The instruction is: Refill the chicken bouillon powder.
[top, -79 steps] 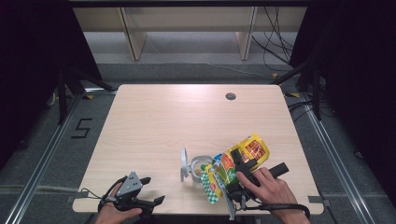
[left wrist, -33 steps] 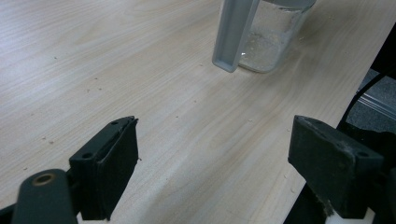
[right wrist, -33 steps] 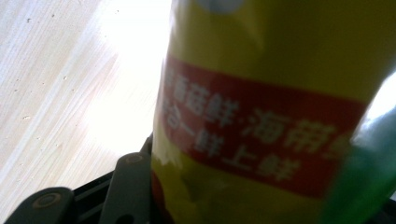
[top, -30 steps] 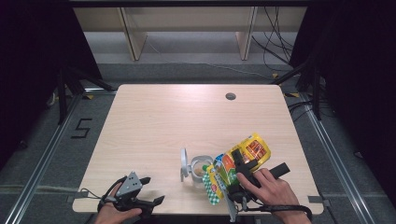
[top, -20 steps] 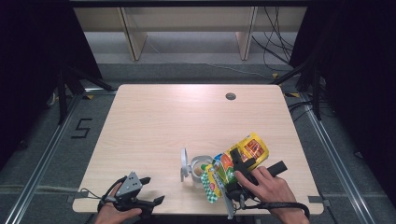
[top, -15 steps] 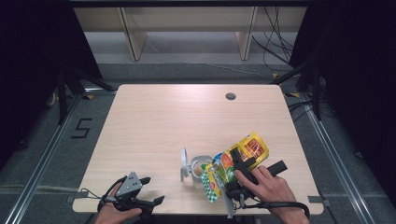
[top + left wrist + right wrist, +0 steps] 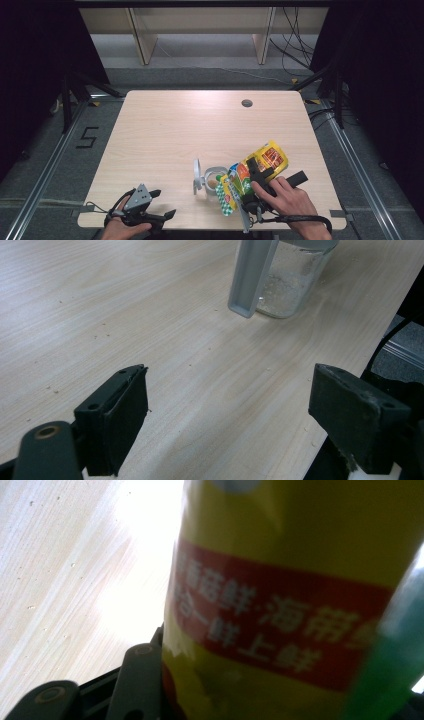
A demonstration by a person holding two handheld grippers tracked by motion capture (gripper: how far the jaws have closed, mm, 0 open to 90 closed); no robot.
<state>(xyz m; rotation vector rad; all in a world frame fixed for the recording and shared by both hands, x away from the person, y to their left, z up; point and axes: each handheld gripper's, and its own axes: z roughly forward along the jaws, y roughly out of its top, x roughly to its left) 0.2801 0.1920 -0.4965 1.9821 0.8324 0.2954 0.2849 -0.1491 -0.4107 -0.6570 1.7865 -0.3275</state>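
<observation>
A clear glass jar point(image 7: 216, 179) stands low and right of centre in the high view, pale crumbs in its bottom; its grey lid point(image 7: 197, 176) stands on edge against its left side. Just right of it, the right tongs point(image 7: 256, 172) pinch a yellow snack bag point(image 7: 265, 159) with a red band, green-edged packets point(image 7: 231, 190) bunched beside it. The bag's long axis runs from lower left to upper right. On the worktop point(image 7: 170, 125), at lower left, the left tongs point(image 7: 227, 412) are spread wide, with nothing between them.

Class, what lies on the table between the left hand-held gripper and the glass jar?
Only bare wooden table lies between the left hand-held gripper and glass jar, seen in its own view.
</observation>
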